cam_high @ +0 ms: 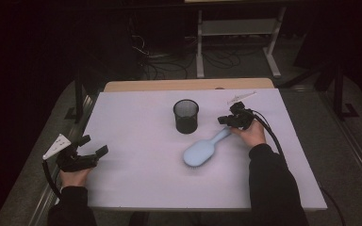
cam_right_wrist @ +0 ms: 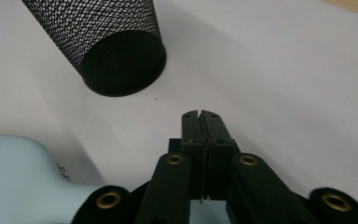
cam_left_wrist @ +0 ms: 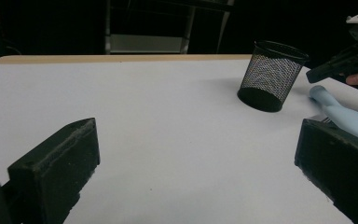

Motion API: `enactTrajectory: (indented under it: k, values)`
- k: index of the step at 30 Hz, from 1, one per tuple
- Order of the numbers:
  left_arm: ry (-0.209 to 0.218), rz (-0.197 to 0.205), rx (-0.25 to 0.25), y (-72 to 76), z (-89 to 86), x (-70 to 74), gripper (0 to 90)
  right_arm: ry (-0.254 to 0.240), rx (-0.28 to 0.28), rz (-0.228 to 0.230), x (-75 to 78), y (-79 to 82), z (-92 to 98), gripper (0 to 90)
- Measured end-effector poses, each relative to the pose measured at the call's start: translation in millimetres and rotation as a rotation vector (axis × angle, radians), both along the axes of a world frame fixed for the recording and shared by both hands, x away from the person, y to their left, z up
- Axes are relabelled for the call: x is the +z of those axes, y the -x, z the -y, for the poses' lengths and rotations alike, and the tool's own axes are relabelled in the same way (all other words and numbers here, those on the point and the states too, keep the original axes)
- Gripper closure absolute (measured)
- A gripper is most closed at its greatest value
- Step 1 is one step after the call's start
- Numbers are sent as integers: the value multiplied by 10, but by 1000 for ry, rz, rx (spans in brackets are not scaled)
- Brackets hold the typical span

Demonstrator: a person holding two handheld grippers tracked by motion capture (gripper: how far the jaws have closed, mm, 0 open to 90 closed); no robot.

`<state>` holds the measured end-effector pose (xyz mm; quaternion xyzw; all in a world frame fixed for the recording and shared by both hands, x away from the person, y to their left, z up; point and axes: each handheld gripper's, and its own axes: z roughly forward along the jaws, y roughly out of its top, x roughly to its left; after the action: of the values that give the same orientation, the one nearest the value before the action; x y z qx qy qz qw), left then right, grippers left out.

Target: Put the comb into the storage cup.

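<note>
A light blue hairbrush [cam_high: 200, 151] lies on the white table cover [cam_high: 136, 183], its handle pointing to the far right. My right gripper [cam_high: 224, 120] hovers over the handle's end, beside the black mesh cup [cam_high: 186, 116]. In the right gripper view its jaws [cam_right_wrist: 200, 114] are pressed together with nothing between them, and the brush [cam_right_wrist: 18, 177] lies below and to their left, in front of the cup [cam_right_wrist: 107, 42]. My left gripper [cam_high: 94, 145] rests at the table's left edge, jaws wide open and empty [cam_left_wrist: 198, 135], facing the cup [cam_left_wrist: 272, 74] and the brush [cam_left_wrist: 342, 116].
A small clear plastic item [cam_high: 241, 97] lies near the far right corner of the cover. A wooden table edge [cam_high: 188, 84] shows behind it. Beyond the table are cables and a metal frame [cam_high: 235, 28] on the dark floor.
</note>
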<state>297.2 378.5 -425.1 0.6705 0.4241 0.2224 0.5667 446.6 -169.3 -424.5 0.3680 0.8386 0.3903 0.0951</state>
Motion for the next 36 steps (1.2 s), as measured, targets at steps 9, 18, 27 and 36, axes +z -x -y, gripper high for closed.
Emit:
enactTrajectory:
  k: [9, 18, 27, 36]
  values:
    - [1, 2, 0, -1, 0, 0, 0, 81, 31, -19, -89, 3, -83, 892]
    - [18, 4, 4, 1, -17, -2, 0, 119, 59, -41, -143, 11, -121, 892]
    - [20, 1, 5, -1, -21, -8, 0, 137, 65, -43, -139, 29, -125, 893]
    - [15, -9, 4, -7, -19, -21, 0, 167, 94, -35, -171, 114, -121, 893]
